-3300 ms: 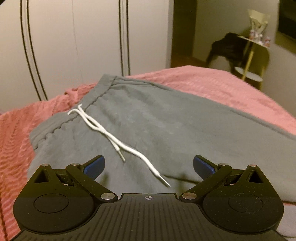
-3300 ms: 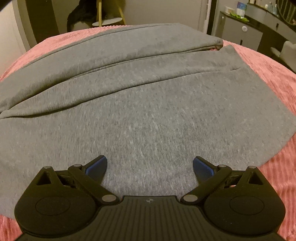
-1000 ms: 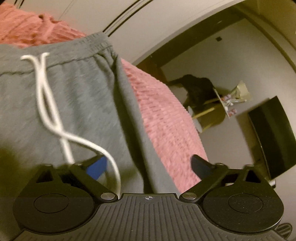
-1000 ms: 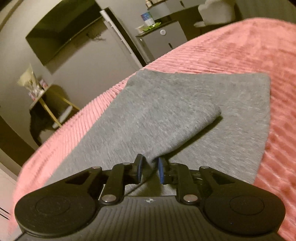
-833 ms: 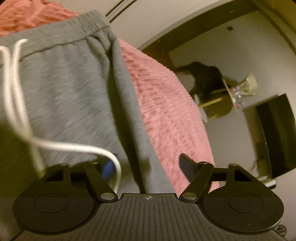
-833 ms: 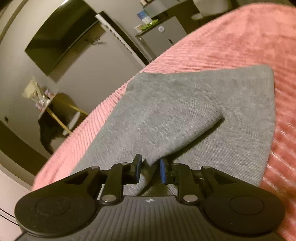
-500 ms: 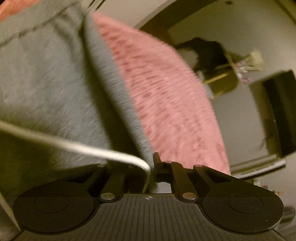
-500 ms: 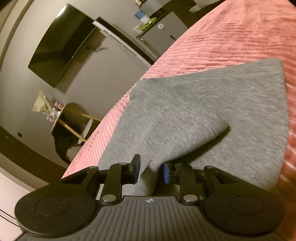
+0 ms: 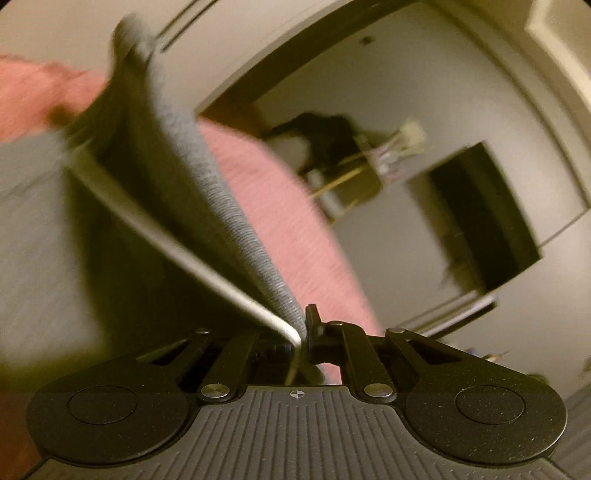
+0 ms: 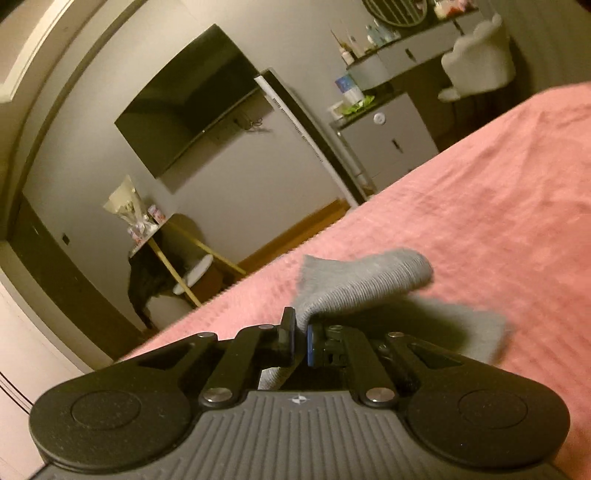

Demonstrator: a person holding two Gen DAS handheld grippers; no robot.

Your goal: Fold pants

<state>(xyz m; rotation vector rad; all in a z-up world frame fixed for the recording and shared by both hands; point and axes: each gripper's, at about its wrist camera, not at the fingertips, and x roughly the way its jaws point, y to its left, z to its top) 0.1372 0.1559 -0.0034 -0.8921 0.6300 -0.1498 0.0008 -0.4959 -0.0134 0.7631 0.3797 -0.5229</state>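
The grey sweatpants (image 9: pixel 218 192) lie on a pink ribbed bedspread (image 9: pixel 273 214). My left gripper (image 9: pixel 301 332) is shut on the pants' side edge near the waistband and lifts it into a raised fold; the white drawstring (image 9: pixel 184 258) runs taut into the jaws. My right gripper (image 10: pixel 301 336) is shut on the pants' leg end (image 10: pixel 365 280), which hangs lifted above the bedspread (image 10: pixel 480 206). The rest of the pants is hidden below both views.
A wall TV (image 10: pixel 188 99), a small side table with a dark garment (image 10: pixel 155 273), grey cabinets (image 10: pixel 391 136) and a white chair (image 10: pixel 480 62) stand beyond the bed's far edge. White wardrobe doors (image 9: pixel 207 33) are behind the waistband end.
Both grippers closed on the pants and have lifted the cloth off the bed. The left one closed within the last second; the right was shut earlier and has raised the leg end higher.
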